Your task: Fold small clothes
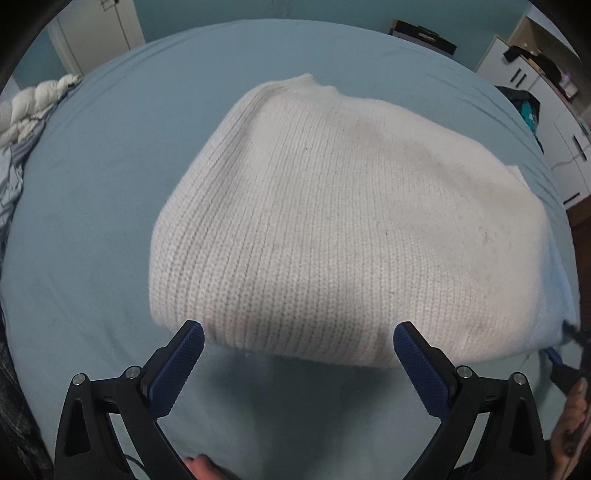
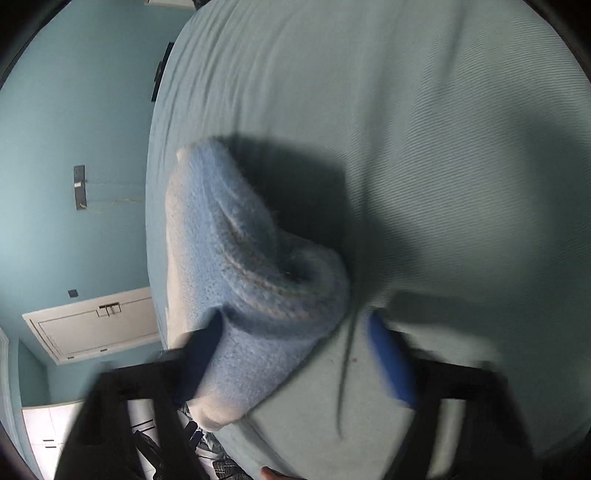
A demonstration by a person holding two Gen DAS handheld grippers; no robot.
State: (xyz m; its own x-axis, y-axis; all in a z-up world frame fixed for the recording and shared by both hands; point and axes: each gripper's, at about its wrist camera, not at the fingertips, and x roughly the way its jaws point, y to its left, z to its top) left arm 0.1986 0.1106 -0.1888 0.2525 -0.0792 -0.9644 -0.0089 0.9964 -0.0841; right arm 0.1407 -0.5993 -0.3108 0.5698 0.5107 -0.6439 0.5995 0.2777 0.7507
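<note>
Blue bedsheet [image 1: 92, 184] bears folded white sweater [image 1: 332, 221]; left claw [image 1: 298, 345] gapes empty, right claw [image 2: 295, 354] unclear.

right hand-held gripper [image 2: 295, 350] motion-blurred, sweater [image 2: 255, 280] fold partly shadowed

A teal bedroom around my light blue bed

From my left wrist, the pale blue bedsheet [image 1: 110, 206] fills most of the view; at ten o'clock a white braided cushion [image 1: 33, 107] lies at its edge, with a white door [image 1: 96, 33] at eleven against the teal wall [image 1: 258, 11]. White cabinets with dark handles [image 1: 546, 110] stand at two o'clock, and a strip of brown floor [image 1: 578, 218] shows at three. From my right wrist, the same teal wall carries a metal plate [image 2: 79, 186] at nine, and shadow falls over the sheet's middle.
</note>
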